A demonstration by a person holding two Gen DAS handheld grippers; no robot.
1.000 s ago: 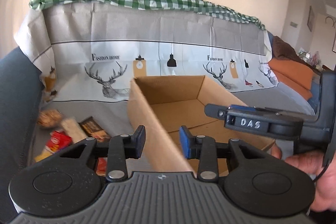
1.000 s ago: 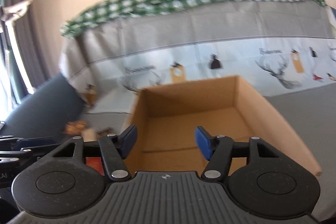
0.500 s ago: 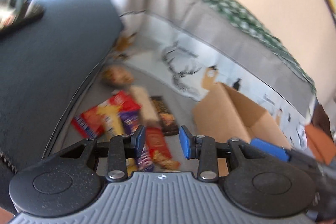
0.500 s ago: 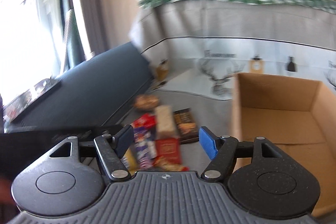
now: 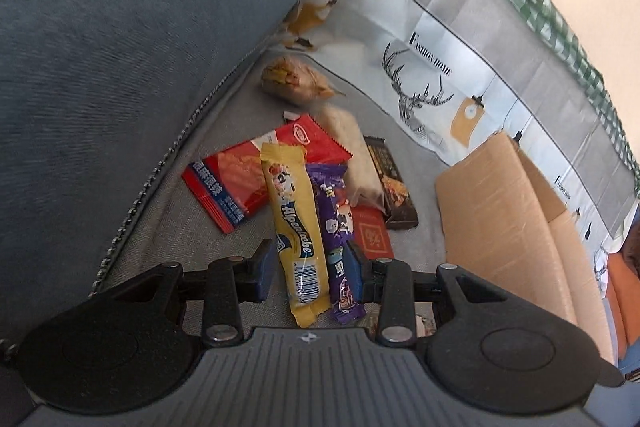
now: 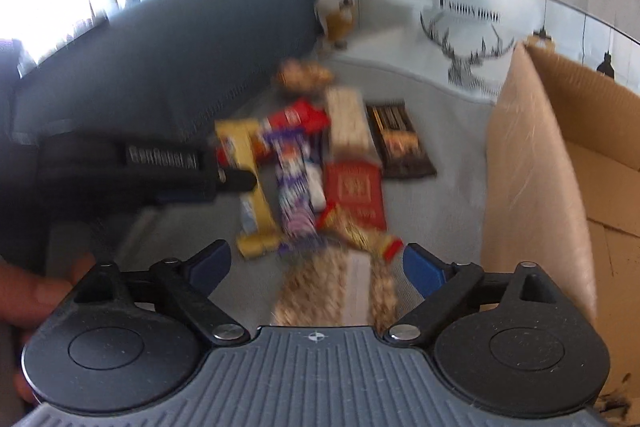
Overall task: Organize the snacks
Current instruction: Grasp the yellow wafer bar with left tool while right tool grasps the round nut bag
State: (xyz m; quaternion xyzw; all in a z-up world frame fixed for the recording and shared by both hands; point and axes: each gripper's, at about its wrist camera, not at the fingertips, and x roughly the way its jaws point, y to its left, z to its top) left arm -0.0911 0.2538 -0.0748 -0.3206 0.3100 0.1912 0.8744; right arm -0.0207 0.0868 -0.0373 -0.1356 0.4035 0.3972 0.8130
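Observation:
A pile of snacks lies on the grey sofa seat. My left gripper [image 5: 310, 269] is open just above a yellow Alpenliebe pack [image 5: 294, 227] and a purple pack [image 5: 338, 227], with both between its fingers. Around them lie a red bag [image 5: 240, 183], a pale bar [image 5: 352, 155], a dark chocolate bar [image 5: 392, 187], a small red packet [image 5: 370, 237] and a clear bag of nuts [image 5: 294, 79]. My right gripper [image 6: 316, 267] is open above a tan woven pack [image 6: 336, 291], near the pile. The left gripper [image 6: 236, 181] also shows there, blurred.
An open cardboard box [image 5: 504, 223] stands on the seat right of the snacks; it also shows in the right wrist view [image 6: 536, 187]. The dark grey sofa armrest [image 5: 120, 67] rises on the left. A deer-print cover [image 5: 440, 67] drapes the sofa back.
Both grippers have swung left from the cardboard box to the snack pile. The left gripper has dropped close over the yellow and purple packs. Both stay open.

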